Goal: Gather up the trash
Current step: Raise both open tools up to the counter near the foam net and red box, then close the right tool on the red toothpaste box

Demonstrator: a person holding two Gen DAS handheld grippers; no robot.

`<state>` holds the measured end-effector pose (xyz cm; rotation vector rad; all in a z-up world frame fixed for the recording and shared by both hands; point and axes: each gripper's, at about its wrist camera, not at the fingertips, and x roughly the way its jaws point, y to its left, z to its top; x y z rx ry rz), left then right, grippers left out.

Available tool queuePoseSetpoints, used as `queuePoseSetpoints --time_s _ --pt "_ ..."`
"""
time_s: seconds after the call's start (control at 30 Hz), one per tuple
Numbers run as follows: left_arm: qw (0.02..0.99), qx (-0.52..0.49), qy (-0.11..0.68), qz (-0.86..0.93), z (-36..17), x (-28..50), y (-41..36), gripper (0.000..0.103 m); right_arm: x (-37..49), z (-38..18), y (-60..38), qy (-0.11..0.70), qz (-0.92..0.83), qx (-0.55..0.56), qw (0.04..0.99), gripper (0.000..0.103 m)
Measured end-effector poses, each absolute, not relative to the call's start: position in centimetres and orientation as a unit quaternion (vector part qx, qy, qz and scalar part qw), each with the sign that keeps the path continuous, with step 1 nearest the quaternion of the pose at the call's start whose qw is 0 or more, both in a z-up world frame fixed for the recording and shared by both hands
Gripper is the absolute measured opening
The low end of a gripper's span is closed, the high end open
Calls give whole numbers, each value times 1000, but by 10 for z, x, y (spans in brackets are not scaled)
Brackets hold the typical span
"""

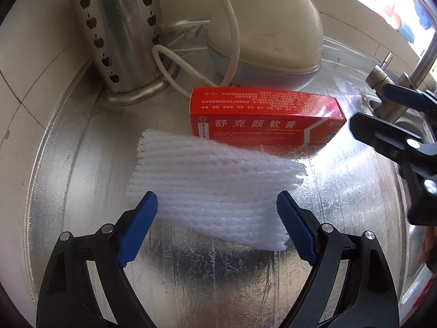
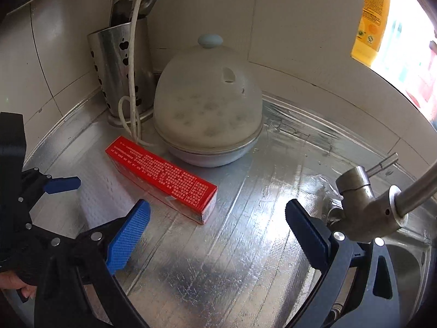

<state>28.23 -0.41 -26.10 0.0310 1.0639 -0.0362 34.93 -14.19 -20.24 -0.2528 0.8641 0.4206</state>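
Note:
A white foam net (image 1: 213,186) lies flat on the foil-covered counter (image 1: 218,273). My left gripper (image 1: 217,205) is low over it, open, with the near part of the net between its blue pads. Just behind the net lies a red carton (image 1: 262,117) printed with white characters. In the right wrist view the red carton (image 2: 164,177) lies ahead and left of my right gripper (image 2: 217,213), which is open with nothing between its fingers. The right gripper (image 1: 368,106) also shows at the right edge of the left wrist view, by the carton's end.
A perforated steel utensil holder (image 2: 120,68) stands in the tiled corner. Next to it sits a domed steamer (image 2: 207,104) with a white cord (image 2: 133,63). A steel faucet (image 2: 366,205) and sink basin (image 2: 407,268) are at the right. A yellow bottle (image 2: 371,13) stands by the window.

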Motion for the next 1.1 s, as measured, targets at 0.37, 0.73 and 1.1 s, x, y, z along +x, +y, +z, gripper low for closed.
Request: queuePoseSetpoints --time_s 0.37,0.73,1.1 --pt "858 26 511 -35 -259 275 9 78 383 -236 -108 427 225 -212 850 98" --pt "857 22 514 -37 -255 263 16 78 389 -250 -112 497 282 -163 804 98" --pt "856 25 516 -34 -256 254 18 79 425 -237 -152 476 269 -92 832 98"
